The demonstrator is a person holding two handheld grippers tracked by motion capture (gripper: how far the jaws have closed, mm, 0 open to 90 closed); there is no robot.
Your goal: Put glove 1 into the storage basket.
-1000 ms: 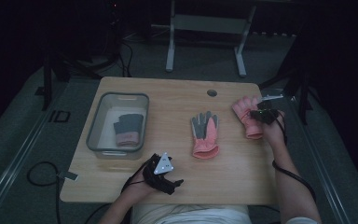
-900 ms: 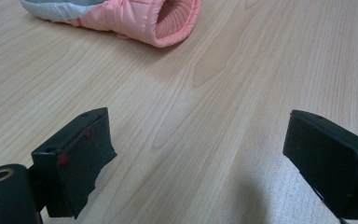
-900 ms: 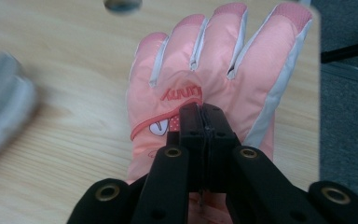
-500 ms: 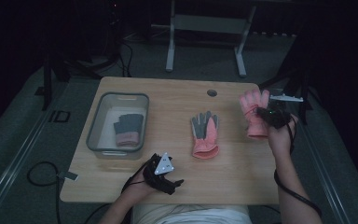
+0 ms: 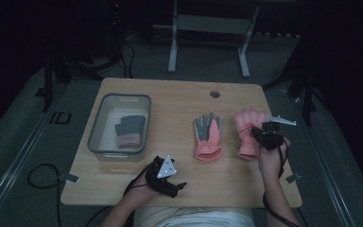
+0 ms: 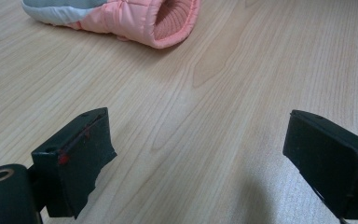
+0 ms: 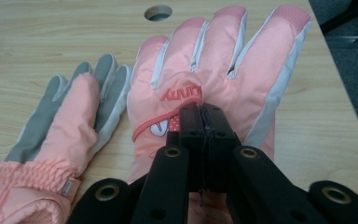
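Two pink gloves lie side by side on the wooden table (image 5: 170,101). One glove (image 5: 207,137) rests grey palm up at the middle. Right of it, the other glove (image 5: 246,124) shows its pink back, fingers pointing away from me. My right gripper (image 5: 256,133) is shut on it; in the right gripper view the closed jaws (image 7: 203,112) pinch the fabric just below the red lettering on the glove (image 7: 223,60), with the palm-up glove (image 7: 65,121) to its left. My left gripper (image 5: 175,182) rests near the front edge, open (image 6: 200,140) with nothing between its fingers, and a pink cuff (image 6: 140,18) lies ahead.
A clear plastic bin (image 5: 97,127) stands at the table's left with a dark grey and pink glove (image 5: 130,130) inside. A round cable hole (image 5: 214,93) sits near the far edge. Metal stand legs (image 5: 208,28) rise behind the table on the dark floor.
My right gripper has carried the pink glove from the far right edge toward me and to the left, bringing it beside the palm-up glove. The left gripper has not moved.
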